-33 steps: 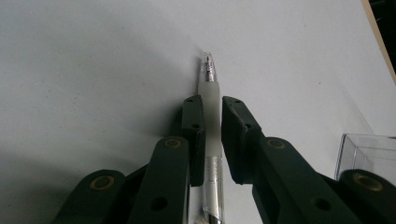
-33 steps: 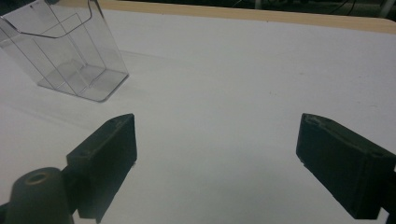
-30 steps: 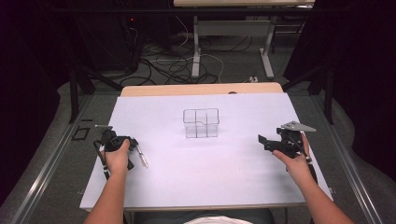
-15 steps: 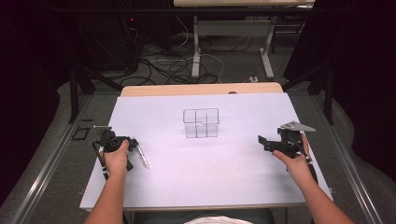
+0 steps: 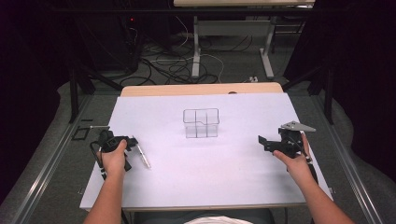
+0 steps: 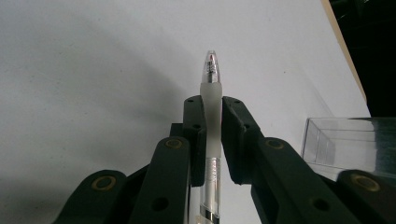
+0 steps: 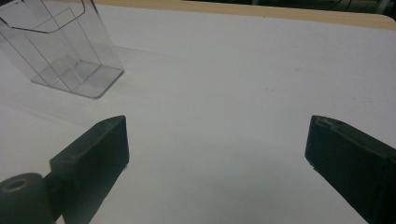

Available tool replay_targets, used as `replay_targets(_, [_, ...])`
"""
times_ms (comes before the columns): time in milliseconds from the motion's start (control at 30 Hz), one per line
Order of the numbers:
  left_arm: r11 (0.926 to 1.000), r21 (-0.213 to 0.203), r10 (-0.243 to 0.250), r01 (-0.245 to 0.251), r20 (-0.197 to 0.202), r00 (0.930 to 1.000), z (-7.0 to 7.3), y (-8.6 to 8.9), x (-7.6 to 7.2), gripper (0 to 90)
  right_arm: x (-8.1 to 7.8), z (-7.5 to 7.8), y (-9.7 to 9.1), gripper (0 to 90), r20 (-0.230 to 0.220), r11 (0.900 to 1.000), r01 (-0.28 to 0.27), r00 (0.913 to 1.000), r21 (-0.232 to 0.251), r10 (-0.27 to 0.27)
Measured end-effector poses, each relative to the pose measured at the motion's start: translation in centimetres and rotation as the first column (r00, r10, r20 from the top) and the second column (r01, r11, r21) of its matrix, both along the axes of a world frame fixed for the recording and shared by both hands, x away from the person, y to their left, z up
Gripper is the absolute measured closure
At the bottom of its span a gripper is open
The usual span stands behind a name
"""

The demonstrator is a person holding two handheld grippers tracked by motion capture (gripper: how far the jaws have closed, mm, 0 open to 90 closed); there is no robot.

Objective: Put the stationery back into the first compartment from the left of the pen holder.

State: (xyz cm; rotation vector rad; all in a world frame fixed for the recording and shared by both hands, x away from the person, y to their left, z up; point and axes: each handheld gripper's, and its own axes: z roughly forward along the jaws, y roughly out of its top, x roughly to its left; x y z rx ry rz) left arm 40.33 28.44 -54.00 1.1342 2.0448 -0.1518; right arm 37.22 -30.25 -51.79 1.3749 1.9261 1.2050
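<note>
So the left gripper (image 6: 212, 116) is clamping a clear pen (image 6: 210, 100) by its frosted grip sleeve, which is sitting tight between the two black jaws, so the pick-up looks done. In the high view the pen (image 5: 141, 152) is sitting low over the worktop (image 5: 210, 172) near its left edge, just beside the person's left hand (image 5: 114, 158); whether it is touching the white surface is not readable. What is remaining, as a judgement: carrying it over to the clear divided holder (image 5: 201, 122), which is standing well apart at mid-worktop toward the far edge, empty as far as visible, and dropping it into a compartment. The pen's long axis is running along the jaws, tip pointing out past the fingertips; from above it is lying slanted, one end toward the far-left, the other toward the near edge. The right gripper (image 7: 217, 144) is waiting near the right edge, jaws having just been spreading wider and now standing wide with nothing between them.
</note>
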Motion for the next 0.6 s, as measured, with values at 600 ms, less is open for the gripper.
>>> replay_targets(600, [0.9999, 0.008, 0.009, -0.010, 0.122, 0.9925, 1.00, 0.45, -0.72, 80.9, 0.04, -0.05, -0.05, 6.0, -0.004, 1.0000, -0.002, 1.0000, 0.002, 0.002])
